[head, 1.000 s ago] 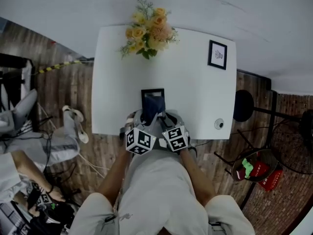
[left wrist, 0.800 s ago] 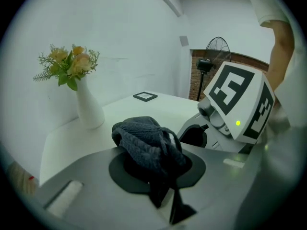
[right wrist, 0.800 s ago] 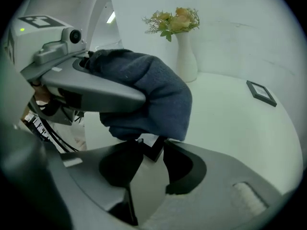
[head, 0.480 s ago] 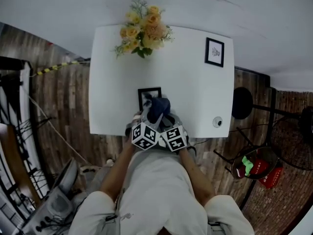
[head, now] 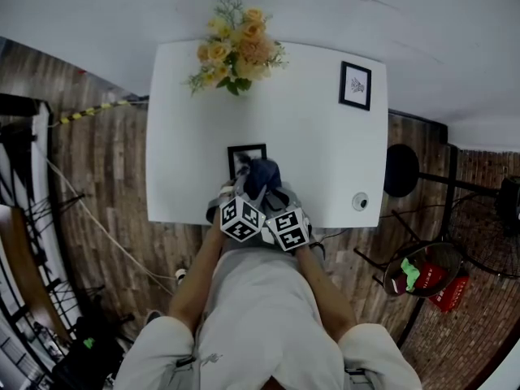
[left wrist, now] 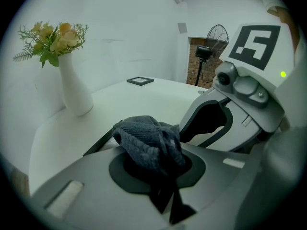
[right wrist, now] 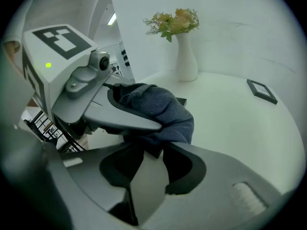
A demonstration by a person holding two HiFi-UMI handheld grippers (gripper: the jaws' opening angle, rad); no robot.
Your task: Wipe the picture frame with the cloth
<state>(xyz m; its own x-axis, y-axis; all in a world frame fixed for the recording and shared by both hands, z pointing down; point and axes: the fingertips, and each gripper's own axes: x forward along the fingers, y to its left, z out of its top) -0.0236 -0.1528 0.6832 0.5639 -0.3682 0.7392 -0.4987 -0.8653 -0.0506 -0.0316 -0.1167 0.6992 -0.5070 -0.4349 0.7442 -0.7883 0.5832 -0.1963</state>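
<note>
a dark blue-grey knitted cloth (head: 262, 174) sits bunched in a lump on the near right part of a small black-rimmed rectangular picture frame (head: 241, 153). the frame lies flat near the white table's (head: 317, 153) front edge. the cloth's tail hangs between the left gripper's (left wrist: 156, 174) jaws.

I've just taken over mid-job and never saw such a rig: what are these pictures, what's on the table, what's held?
No robot: a person holds a two-jaw gripper in each hand. The head view looks down from the person's head; each gripper view looks along its jaws. On the white table: a vase of flowers, a picture frame at the far corner, and a nearer picture frame partly hidden by the dark cloth. The left gripper is shut on the cloth; the right gripper touches it, but whether it pinches, I cannot tell.
</note>
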